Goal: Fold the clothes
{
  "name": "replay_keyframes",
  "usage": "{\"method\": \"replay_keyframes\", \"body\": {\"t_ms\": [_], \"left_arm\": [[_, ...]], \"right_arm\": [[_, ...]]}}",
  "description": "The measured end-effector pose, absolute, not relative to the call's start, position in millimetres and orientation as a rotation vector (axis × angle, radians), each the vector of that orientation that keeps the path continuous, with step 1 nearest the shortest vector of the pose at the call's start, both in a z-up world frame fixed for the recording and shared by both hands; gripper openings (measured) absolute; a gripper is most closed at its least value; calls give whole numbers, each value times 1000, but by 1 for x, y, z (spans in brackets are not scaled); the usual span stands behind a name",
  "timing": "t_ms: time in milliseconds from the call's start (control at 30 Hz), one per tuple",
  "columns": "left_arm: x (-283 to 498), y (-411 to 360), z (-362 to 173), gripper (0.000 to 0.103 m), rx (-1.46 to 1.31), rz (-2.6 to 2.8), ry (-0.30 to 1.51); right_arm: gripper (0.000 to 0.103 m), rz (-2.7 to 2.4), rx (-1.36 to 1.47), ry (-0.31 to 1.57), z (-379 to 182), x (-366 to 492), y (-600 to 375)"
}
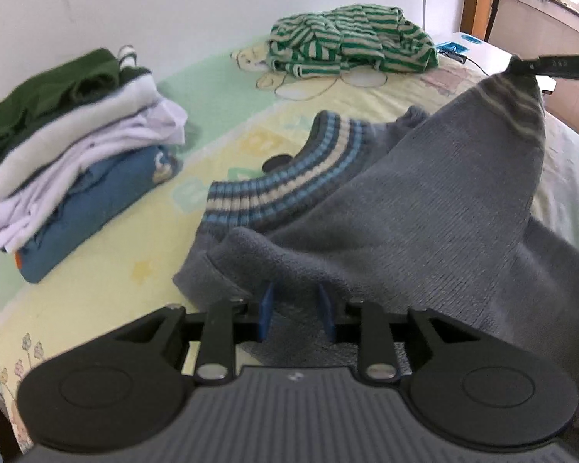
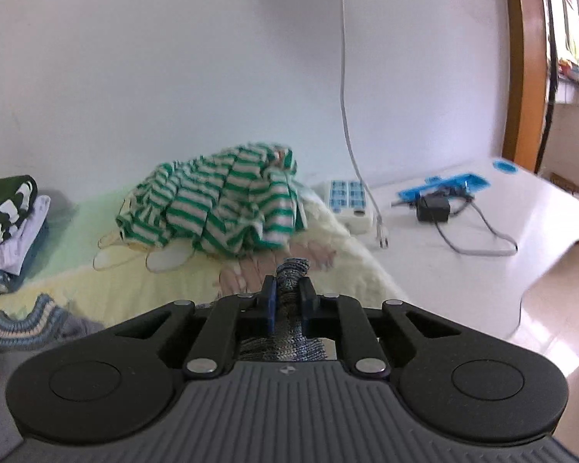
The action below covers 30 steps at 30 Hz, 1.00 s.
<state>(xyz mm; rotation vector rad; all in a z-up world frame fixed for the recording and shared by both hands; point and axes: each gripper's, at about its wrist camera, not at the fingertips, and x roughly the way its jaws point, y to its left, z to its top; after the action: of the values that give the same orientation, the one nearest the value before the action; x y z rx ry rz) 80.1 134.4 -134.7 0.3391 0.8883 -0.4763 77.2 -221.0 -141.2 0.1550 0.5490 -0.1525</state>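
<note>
On a bed [image 1: 108,277], the left gripper [image 1: 297,314] and right gripper [image 2: 289,297] each pinch a fold of one grey sweater [image 1: 424,200], lifted mid-fold; one stack of folded clothes [image 1: 69,162], about four pieces, sits done; one green-striped garment [image 2: 220,200] waits crumpled.

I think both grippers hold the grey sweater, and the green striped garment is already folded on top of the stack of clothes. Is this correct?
Not quite. The green striped garment is not folded on the stack of clothes; it lies crumpled in a heap on the bed, apart from the stack, as the right wrist view shows. The rest holds: the left gripper and the right gripper both hold the grey sweater.
</note>
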Motion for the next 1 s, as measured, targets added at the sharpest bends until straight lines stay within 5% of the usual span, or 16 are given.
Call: {"method": "replay_keyframes", "body": {"t_ms": [200,700,1000], "left_arm": [[87,130,-133,30,426,-446,879],[110,142,-137,23,361,-530,931],[103,150,-113,15,254,-658,894]], "right_arm": [[11,-199,163,671,-170,89,-220],[12,631,548,461,-46,30,-127],[12,845,605,567,-56,-13,-85]]}}
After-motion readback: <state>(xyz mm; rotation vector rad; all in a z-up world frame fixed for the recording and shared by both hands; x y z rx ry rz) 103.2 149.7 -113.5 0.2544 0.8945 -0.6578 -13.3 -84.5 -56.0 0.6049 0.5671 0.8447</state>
